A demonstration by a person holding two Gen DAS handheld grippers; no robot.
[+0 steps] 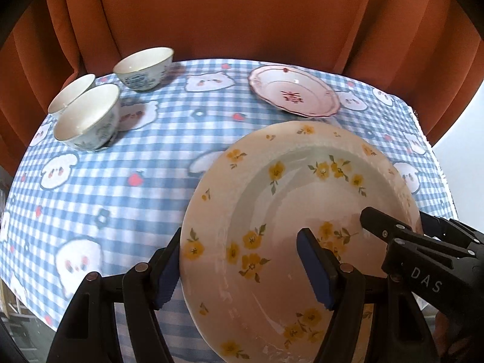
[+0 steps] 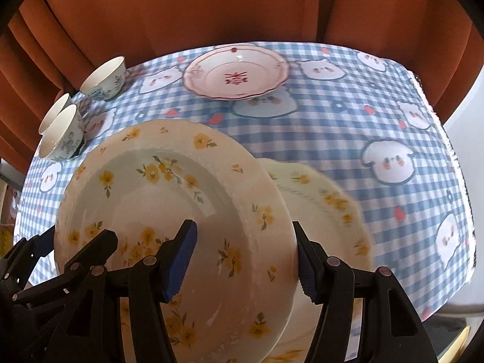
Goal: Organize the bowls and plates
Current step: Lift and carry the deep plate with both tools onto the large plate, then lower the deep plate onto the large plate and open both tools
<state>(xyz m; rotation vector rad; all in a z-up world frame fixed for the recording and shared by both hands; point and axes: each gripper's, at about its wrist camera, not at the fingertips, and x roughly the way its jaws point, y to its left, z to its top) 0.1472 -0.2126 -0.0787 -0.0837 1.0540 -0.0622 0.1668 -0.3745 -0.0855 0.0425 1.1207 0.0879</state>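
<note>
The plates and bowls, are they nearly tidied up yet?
Not yet. One bowl already sits inside another. Right now the left gripper and right gripper each straddle a rim of the yellow-flower plate, lifted and tilted over a second flowered plate. Left to do: the pink-rimmed plate lies alone at the back, and a third bowl stands by itself.

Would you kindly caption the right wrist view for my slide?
Both tongs straddle opposite rims of a yellow-flowered plate above a second plate on the checked tablecloth.
</note>
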